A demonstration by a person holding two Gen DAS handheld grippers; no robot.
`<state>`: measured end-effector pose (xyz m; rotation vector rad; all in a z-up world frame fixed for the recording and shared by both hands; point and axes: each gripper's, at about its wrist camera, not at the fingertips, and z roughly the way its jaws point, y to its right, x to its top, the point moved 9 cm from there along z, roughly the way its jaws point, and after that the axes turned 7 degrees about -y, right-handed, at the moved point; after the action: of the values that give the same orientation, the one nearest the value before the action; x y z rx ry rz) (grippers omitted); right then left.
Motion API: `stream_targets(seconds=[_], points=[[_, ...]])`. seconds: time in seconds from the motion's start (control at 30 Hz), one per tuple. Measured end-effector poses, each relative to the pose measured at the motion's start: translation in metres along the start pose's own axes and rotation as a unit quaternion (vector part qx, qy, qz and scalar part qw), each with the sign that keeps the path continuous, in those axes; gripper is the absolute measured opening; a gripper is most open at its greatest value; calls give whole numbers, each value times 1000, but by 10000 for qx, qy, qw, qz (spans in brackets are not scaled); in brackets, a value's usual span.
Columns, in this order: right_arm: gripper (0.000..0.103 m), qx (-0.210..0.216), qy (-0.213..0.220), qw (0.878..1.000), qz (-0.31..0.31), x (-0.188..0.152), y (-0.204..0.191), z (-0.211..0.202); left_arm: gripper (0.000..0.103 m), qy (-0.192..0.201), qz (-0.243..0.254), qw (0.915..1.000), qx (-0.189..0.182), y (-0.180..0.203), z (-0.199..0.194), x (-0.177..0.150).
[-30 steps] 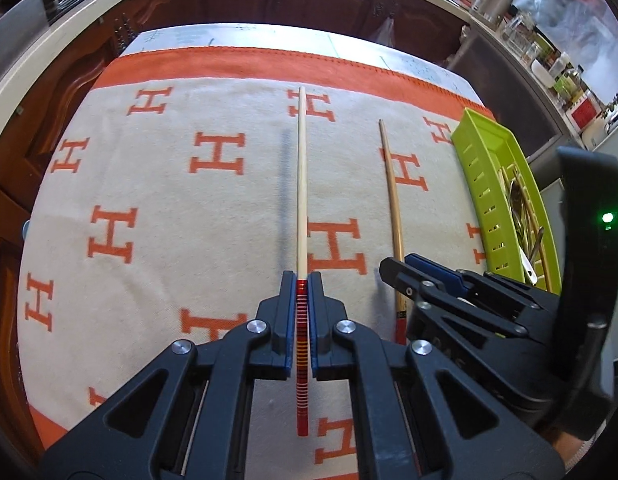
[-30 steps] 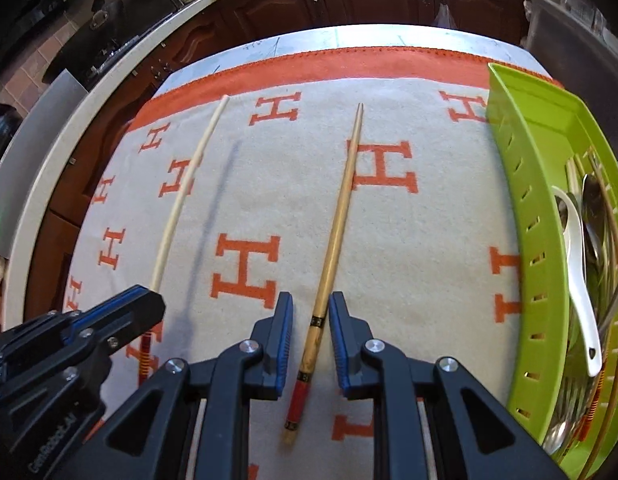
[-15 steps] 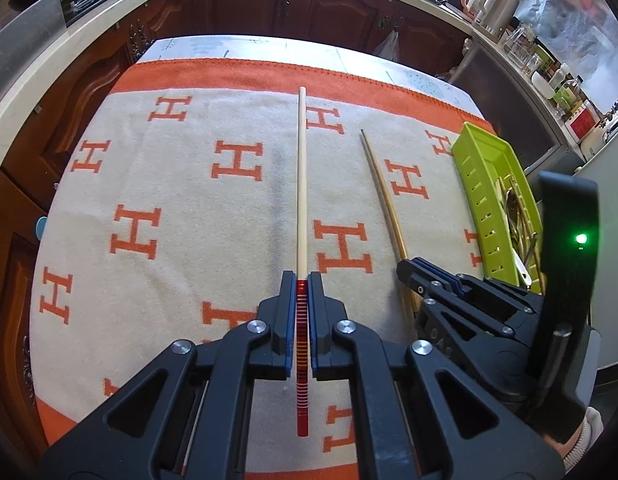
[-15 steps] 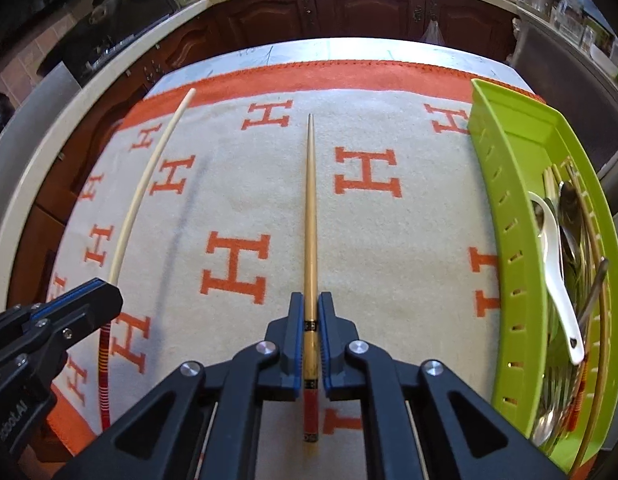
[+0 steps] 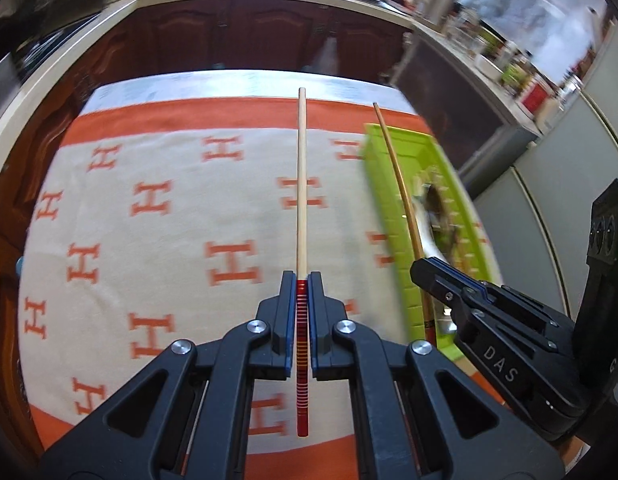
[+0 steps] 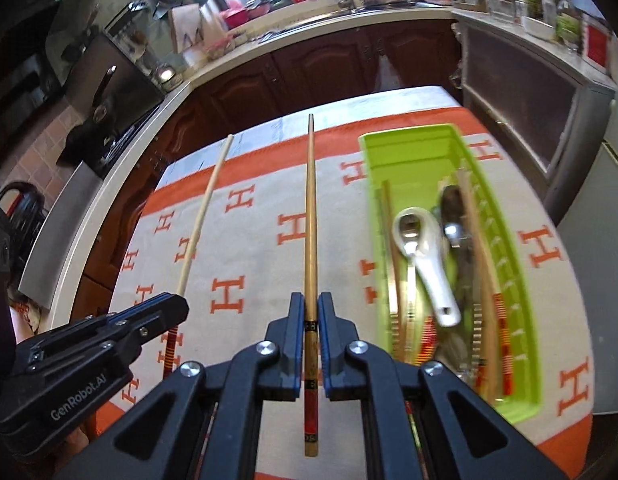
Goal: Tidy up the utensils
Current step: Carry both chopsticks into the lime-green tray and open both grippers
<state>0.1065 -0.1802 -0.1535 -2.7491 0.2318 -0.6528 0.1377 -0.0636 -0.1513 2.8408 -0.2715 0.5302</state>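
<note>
The left gripper (image 5: 303,280) is pressed together on a pale chopstick (image 5: 301,184), pinching it at its red-striped butt; the stick runs straight out ahead along the fingers, thin tip pointing away toward the far orange edge of the cloth (image 5: 169,168), and it hangs in the air above the cloth. Beside it, the right gripper (image 6: 311,300) is likewise clamped on a darker chopstick (image 6: 310,208), gripped near its banded end, the red butt sticking out behind the pads; its long axis also follows the fingers, tip aimed at the far edge, clear of the cloth. To the right lies the green tray (image 6: 405,144), lengthwise, holding a white spoon (image 6: 425,264), metal cutlery and more chopsticks.
</note>
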Motion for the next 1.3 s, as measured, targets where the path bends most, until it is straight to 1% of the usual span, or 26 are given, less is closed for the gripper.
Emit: stream_targets(seconds=[0.13,0.2,0.27,0.4,0.57,0.67,0.77,0.8,0.87,0.93,0.97,1.03,1.13,1.3], points=[[7,-130,54,9997,192,0,35,-13,3,-134,247,9994,-223,51,8,8],[7,-188,8,9994,299,-2,54,-14,3,-157,387,9988,-242,75,14,12],[7,-217,-54,9991,368,-3,64,-9,3,-219,467,9984,-253,94,20,14],[7,-224,-149,9987,437,-7,79,-3,3,-510,487,9968,-373,122,41,13],[7,-188,-211,9987,414,-7,85,1,3,-670,471,9959,-386,131,62,12],[8,-160,-247,9987,419,-6,87,3,3,-575,563,9961,-360,131,68,14],[9,-138,-300,9981,529,-6,91,5,4,-549,547,9964,-337,131,69,15],[11,-129,-295,9979,563,-6,93,5,6,-573,560,9963,-322,130,69,15],[12,-124,-281,9977,609,-7,95,4,14,-663,566,9957,-312,129,71,13],[12,-112,-272,9974,652,-7,98,2,27,-681,535,9959,-265,125,70,12],[12,-99,-268,9973,677,-7,99,2,31,-670,521,9961,-247,123,69,12],[12,-76,-266,9972,699,-8,99,0,44,-635,481,9966,-228,118,66,12],[12,-80,-274,9974,663,-10,98,-1,51,-587,450,9969,-250,114,60,11],[12,-57,-295,9977,602,-13,92,-3,57,-473,519,9975,-91,106,51,7]])
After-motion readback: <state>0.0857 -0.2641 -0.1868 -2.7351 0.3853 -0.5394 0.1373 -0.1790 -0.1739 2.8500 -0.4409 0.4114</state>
